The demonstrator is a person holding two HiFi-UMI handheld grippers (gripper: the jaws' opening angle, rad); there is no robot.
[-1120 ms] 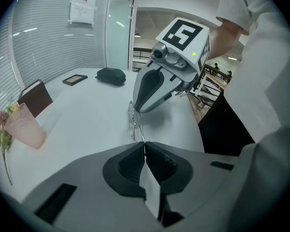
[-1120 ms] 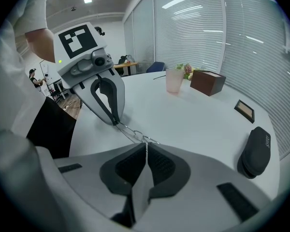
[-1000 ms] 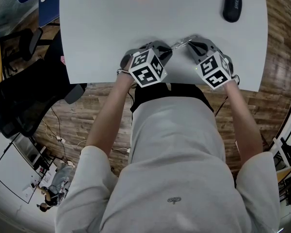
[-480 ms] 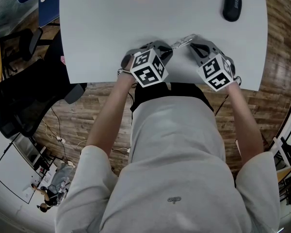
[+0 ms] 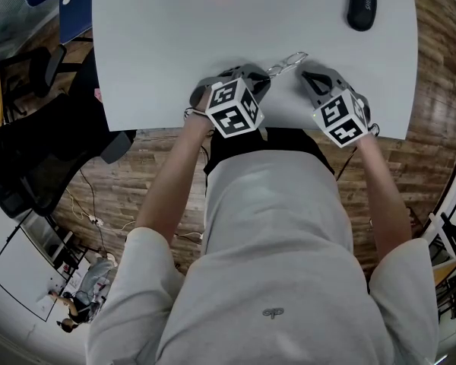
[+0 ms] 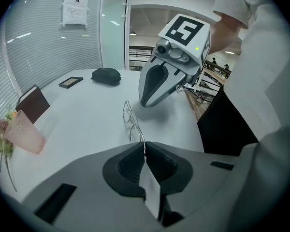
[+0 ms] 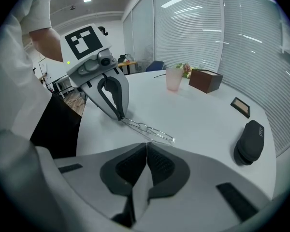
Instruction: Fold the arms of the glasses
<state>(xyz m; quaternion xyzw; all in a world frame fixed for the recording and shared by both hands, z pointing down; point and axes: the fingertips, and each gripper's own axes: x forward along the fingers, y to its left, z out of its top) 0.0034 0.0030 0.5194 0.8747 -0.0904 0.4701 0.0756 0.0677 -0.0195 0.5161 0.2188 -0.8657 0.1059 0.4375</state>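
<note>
Thin wire-framed glasses (image 5: 286, 61) lie on the white table (image 5: 167, 44), between my two grippers. My left gripper (image 5: 262, 78) is shut on one end of the glasses (image 6: 130, 117), and the wire runs straight into its closed jaws (image 6: 145, 146). In the right gripper view, the left gripper (image 7: 120, 116) pinches that end while the glasses (image 7: 152, 132) stretch toward me. My right gripper (image 5: 305, 74) is shut with nothing in it. It stands just to the right of the glasses, apart from them. It also shows in the left gripper view (image 6: 144, 103).
A black glasses case (image 5: 362, 4) lies at the far right of the table. A pink cup (image 7: 174, 79) and a brown box (image 7: 205, 80) stand at the far edge. A small dark card (image 7: 240, 106) lies near the case. A black office chair (image 5: 30, 150) stands left of the table.
My right gripper has drawn a little to the right and back from the glasses, which now show clear of it. The left gripper has kept its hold and its place.
</note>
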